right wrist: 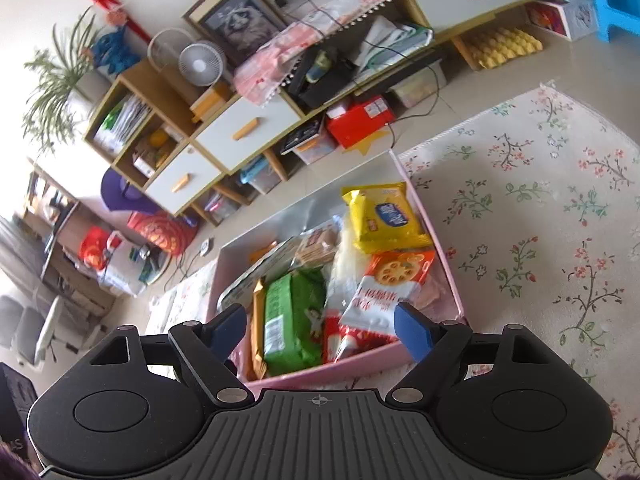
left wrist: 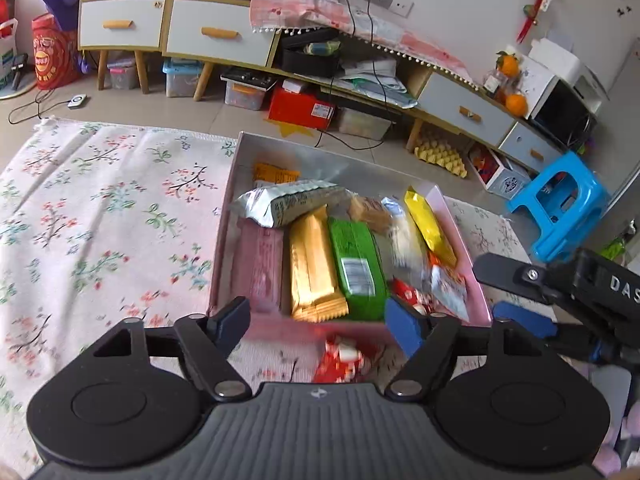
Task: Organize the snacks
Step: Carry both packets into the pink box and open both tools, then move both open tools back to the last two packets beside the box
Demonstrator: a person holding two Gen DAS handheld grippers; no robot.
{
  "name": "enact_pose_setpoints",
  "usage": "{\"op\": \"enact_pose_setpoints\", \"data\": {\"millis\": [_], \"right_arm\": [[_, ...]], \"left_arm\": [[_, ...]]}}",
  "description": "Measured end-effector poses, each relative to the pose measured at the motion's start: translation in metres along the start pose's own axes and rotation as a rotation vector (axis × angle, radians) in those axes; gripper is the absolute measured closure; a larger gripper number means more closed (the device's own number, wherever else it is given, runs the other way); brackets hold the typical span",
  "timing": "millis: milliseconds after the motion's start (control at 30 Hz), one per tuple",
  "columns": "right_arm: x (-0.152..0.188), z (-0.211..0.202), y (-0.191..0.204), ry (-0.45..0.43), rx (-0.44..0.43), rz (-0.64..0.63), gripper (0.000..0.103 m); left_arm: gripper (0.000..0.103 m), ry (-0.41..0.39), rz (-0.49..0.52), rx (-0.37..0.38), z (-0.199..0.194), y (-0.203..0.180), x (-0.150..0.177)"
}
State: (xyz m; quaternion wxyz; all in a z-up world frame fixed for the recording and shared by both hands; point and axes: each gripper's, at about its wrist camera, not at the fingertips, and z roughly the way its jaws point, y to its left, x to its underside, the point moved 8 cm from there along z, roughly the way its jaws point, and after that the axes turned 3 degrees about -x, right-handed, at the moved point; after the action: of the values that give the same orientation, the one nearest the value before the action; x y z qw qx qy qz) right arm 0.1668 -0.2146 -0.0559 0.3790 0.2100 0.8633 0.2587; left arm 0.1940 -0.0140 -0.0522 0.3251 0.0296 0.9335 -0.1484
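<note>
While both jaws stand spread and empty, our left gripper [left wrist: 320, 320] and right gripper [right wrist: 320, 330] hover over the pink box [left wrist: 224, 240], where snacks lie side by side; one red packet [left wrist: 340, 356] waits outside on the floral cloth [left wrist: 100, 200].

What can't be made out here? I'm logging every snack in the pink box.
- Left wrist view: small red-and-white packet outside the pink cardboard box, motion-blurred, print unreadable.
- Right wrist view: gold wafer pack, mostly hidden by the green snack bag.
- Both views: box floor, covered by snacks.
</note>
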Motion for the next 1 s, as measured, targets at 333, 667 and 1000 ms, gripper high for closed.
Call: {"op": "enact_pose_setpoints", "data": {"millis": [333,667,1000], "right_arm": [[0.017,-0.027,0.015,0.021,0.029,-0.120,0.014],[0.045,-0.042,0.006,0.030,0.147,-0.336,0.011],[0.091,-0.013,0.009,0.135,0.128,-0.653,0.010]], "left_arm": [[0.013,-0.002,0.057,-0.037,-0.025,-0.003,0.024],[0.001,-0.064,0.196,-0.131,-0.028,0.004,0.040],[0.001,-0.016,0.201,-0.180,-0.012,0.023,0.051]]}}
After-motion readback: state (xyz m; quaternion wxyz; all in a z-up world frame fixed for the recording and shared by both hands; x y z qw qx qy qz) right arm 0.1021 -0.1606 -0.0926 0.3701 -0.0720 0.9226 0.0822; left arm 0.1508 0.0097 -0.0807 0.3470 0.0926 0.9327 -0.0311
